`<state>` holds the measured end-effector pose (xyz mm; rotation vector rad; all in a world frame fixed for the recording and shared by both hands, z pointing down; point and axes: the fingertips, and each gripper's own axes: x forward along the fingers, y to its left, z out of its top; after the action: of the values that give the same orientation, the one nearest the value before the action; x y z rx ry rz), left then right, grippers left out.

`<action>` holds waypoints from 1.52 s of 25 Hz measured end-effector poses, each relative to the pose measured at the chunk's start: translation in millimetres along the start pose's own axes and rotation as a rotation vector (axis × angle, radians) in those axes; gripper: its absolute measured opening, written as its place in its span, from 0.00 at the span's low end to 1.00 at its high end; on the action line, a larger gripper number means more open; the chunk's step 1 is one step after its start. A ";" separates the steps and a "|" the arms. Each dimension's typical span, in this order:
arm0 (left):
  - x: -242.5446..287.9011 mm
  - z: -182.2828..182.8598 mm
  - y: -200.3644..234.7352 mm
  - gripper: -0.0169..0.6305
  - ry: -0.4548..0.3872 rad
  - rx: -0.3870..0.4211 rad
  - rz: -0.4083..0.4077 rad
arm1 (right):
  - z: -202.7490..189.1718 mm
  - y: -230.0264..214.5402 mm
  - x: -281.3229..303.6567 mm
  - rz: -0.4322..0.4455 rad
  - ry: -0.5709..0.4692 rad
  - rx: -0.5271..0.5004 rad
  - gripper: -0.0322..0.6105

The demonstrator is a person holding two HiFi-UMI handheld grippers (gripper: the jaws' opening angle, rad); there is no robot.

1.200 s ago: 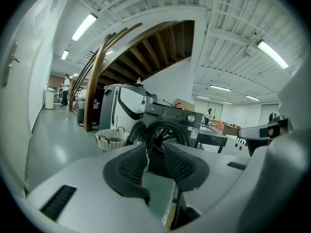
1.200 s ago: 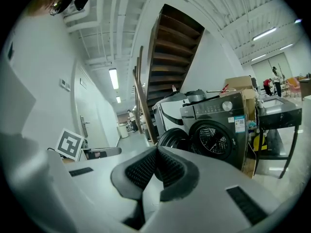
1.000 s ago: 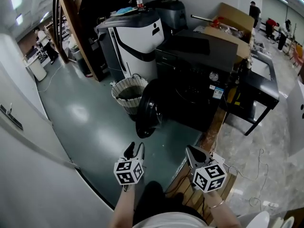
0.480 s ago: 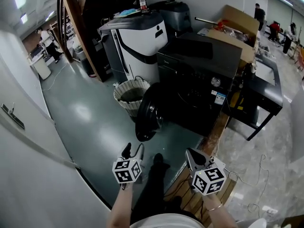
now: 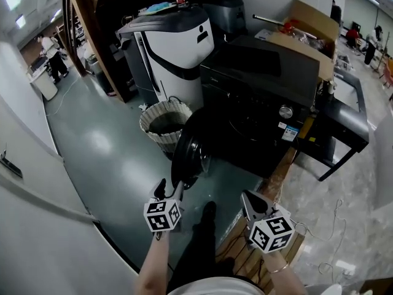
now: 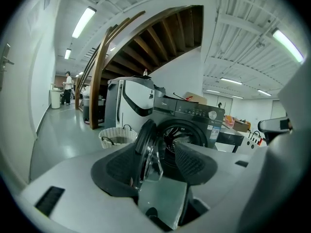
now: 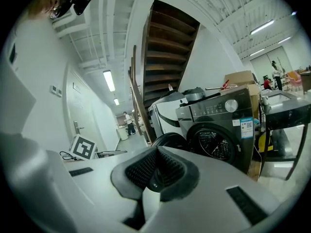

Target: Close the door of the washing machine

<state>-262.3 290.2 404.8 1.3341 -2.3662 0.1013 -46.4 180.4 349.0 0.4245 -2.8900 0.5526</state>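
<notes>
The dark front-loading washing machine stands ahead, its round door swung open to the left. In the left gripper view the door shows edge-on in front of the drum opening. My left gripper hangs just short of the door's lower edge; its jaws have just been opening and stand wide, with nothing between them. My right gripper is lower right of the door, before the machine's front, its pads together and holding nothing. The right gripper view shows the machine and the door.
A wicker basket stands left of the door, with a white-and-black appliance behind it. A cardboard box sits behind the machine and a black table to its right. Wooden stair beams rise at the far left; a white wall runs along my left.
Both grippers have moved forward toward the washing machine, which now looks larger and nearer. The left gripper's jaws have spread wider. The door has stayed open.
</notes>
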 end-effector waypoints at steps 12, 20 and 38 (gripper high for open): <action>120.0 13.6 60.1 0.43 0.055 -0.004 0.035 | -1.0 -41.3 113.8 0.010 0.065 0.031 0.06; 182.0 1.0 79.2 0.43 0.117 -0.030 0.022 | -9.9 -72.2 157.8 -0.005 0.117 0.059 0.06; 210.6 -58.4 69.8 0.44 0.295 -0.005 -0.015 | -37.7 -97.7 141.5 -0.057 0.155 0.127 0.06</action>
<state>-396.6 174.3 550.3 1.2402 -2.1069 0.2689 -146.0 73.2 446.9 0.4586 -2.6959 0.7278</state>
